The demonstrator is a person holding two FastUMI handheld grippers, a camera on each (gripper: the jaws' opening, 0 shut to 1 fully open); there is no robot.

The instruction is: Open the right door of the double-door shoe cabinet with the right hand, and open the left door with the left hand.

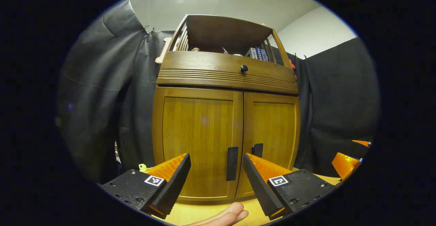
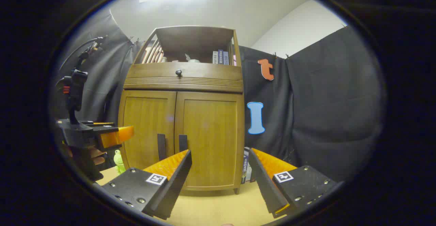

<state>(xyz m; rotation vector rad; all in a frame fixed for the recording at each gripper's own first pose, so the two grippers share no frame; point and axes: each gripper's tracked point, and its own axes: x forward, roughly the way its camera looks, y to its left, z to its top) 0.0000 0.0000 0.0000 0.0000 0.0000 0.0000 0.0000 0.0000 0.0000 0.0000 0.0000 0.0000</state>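
The shoe cabinet [image 1: 226, 117] stands on the desk [image 2: 218, 209] with both doors shut, straight ahead of both grippers. The coming move turns on the two dark handles beside the centre seam: each is a narrow upright bar, long axis vertical, low on its door.

In the left gripper view, the left gripper [image 1: 216, 166] has its fingers wide apart and empty, and the left door's handle [image 1: 232, 163] shows in the gap between them, just right of the middle. The right door's handle [image 1: 258, 150] sits just past the seam.

In the right gripper view, the right gripper [image 2: 220, 161] also holds its fingers spread and empty. The right door's handle [image 2: 183, 143] lies up and to the left of the gap, above the left finger's tip, so that gripper would likely need to shift left to line up. The left door [image 2: 147, 127] and right door [image 2: 210, 134] meet flush.

The left gripper looks the better aligned with its handle, though the task names the right door first.

As for containers, the open shelf on top [image 2: 190, 48] holds books [image 2: 220, 57] upright at its right side and some small pale items too indistinct to name. More books [image 2: 246, 171] stand on the desk just right of the cabinet, and a small green toy [image 2: 119, 161] sits at its left.
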